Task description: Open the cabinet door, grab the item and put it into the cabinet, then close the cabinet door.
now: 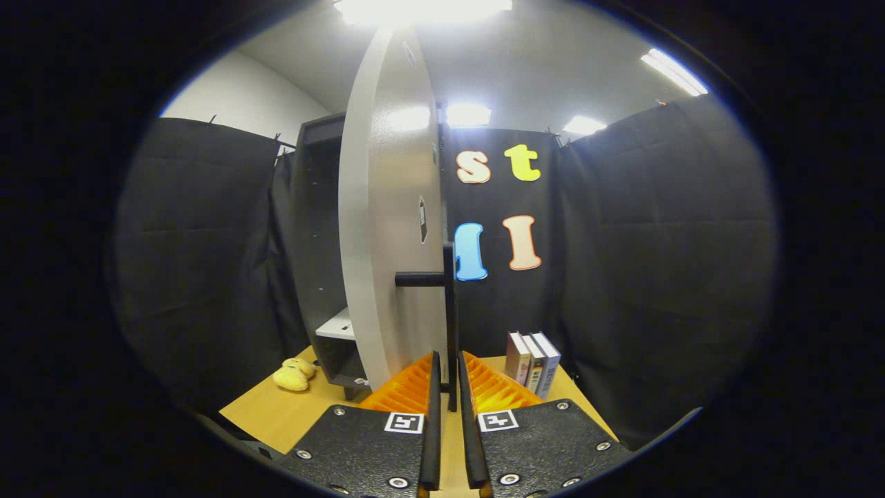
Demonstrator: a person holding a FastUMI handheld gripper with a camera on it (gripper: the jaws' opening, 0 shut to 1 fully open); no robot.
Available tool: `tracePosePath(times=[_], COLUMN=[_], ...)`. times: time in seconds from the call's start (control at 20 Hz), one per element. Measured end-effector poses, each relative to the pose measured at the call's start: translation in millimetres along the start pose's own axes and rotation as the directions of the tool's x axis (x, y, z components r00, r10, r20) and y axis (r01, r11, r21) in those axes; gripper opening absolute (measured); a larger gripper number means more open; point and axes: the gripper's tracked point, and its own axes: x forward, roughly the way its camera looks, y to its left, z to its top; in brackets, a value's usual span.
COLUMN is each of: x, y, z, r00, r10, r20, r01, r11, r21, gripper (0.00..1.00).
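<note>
The gripper (448,370) seemingly grasps the handle (449,311) of the swung-open cabinet door (387,228).

The claw (448,370) has two textured dark plates with silver screws, square coded markers and ribbed fingers (404,391).

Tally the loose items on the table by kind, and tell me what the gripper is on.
Books: 3, standing together right of the door handle
Yellow plush toy: 1, left of the cabinet
Total: 4
Gripper: closed on the door handle.
</note>
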Motion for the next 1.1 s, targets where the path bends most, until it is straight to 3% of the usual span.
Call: tracePosePath(times=[0.1,0.25,0.4,0.5,0.65,0.75,1.1], x=[1,1,5,10,10,7,0], y=[-10,0,-4,2,14,29,73], z=[2,11,24,29,26,19,-12], r00=[0.998,0.996,0.987,0.980,0.978,0.980,0.981], r10=[-0.054,-0.057,-0.066,-0.038,-0.003,0.034,0.152], r20=[0.017,0.065,0.148,0.194,0.209,0.195,0.122], r01=[0.053,0.051,0.056,0.029,-0.007,-0.045,-0.162], r11=[0.998,0.995,0.996,0.998,0.999,0.998,0.984], r21=[0.019,0.089,0.070,0.053,0.047,0.051,0.077], gripper=[0.14,0.15,0.27,0.40,0.86,0.93,0.94])
